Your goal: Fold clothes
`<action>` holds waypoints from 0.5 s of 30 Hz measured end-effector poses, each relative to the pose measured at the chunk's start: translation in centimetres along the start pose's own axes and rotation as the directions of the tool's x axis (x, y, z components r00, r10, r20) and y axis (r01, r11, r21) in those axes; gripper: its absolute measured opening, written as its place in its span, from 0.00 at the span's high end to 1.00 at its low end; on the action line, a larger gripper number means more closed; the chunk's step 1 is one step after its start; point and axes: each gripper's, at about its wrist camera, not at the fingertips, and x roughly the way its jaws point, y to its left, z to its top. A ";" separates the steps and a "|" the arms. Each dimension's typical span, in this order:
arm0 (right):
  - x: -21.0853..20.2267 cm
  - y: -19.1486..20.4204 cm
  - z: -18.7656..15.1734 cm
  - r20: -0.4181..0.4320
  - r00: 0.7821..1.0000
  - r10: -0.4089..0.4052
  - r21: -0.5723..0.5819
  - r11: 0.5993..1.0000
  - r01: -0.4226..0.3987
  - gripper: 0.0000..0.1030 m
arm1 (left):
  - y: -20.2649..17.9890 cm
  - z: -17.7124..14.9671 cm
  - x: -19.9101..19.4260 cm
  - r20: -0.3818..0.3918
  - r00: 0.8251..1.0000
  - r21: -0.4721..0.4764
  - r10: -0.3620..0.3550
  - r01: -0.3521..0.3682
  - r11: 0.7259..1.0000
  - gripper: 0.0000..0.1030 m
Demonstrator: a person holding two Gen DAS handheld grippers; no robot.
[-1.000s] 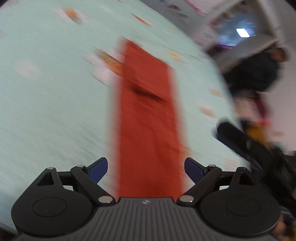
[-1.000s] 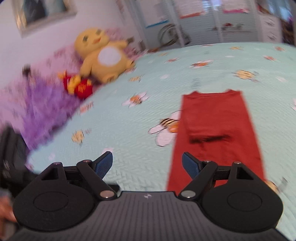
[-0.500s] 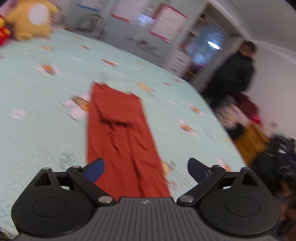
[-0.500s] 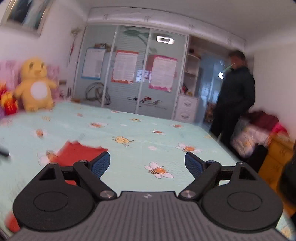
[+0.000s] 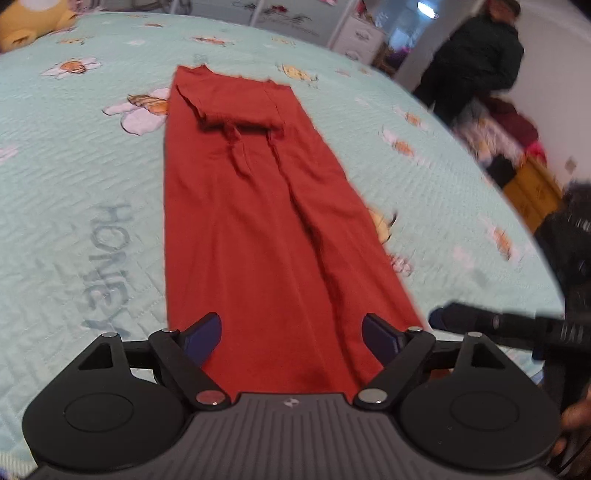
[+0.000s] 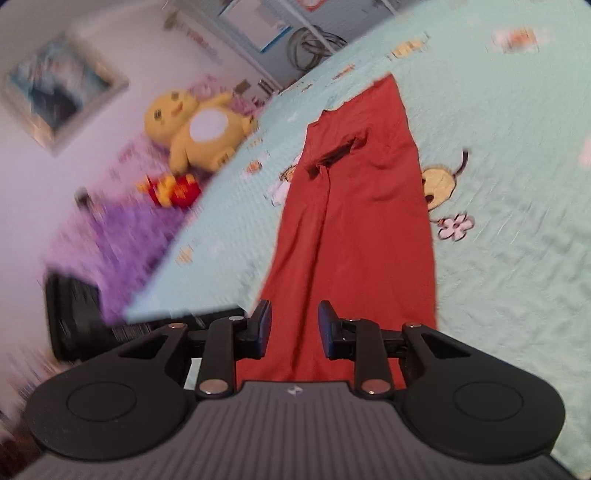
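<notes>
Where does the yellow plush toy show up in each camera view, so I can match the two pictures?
Left wrist view: the yellow plush toy is cut off in the top left corner, at the far end of the bed.
Right wrist view: it sits whole at upper left, left of the red garment.
Shared landmark: the red garment lying lengthwise on the bedspread.

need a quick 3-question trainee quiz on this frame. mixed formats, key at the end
1. True or false: the red garment lies bunched in a heap on the bedspread.
2. In the right wrist view, what sits by the wall beyond the bed's edge? A) yellow plush toy B) laundry basket C) floor lamp
3. Short answer: which word is printed on the bedspread beside the garment?

Key: 1 false, it lies flat in a long strip. 2 A. 3 HONEY.
</notes>
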 end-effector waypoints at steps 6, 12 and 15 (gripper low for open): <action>2.6 -4.2 -3.8 -0.123 0.992 0.033 0.067 0.997 -0.025 1.00 | -2.1 -4.1 0.3 -0.005 0.995 0.251 0.101 -0.096 0.963 0.17; 1.6 -1.4 -0.8 -0.075 0.995 0.067 -0.010 0.998 -0.068 0.69 | -1.4 -0.8 -1.2 0.045 0.999 0.118 -0.003 -0.002 0.993 0.17; 2.9 -2.3 1.0 -0.004 0.989 0.147 0.083 0.986 -0.146 0.69 | -0.5 1.0 -0.1 0.087 0.996 0.071 -0.036 0.030 0.997 0.10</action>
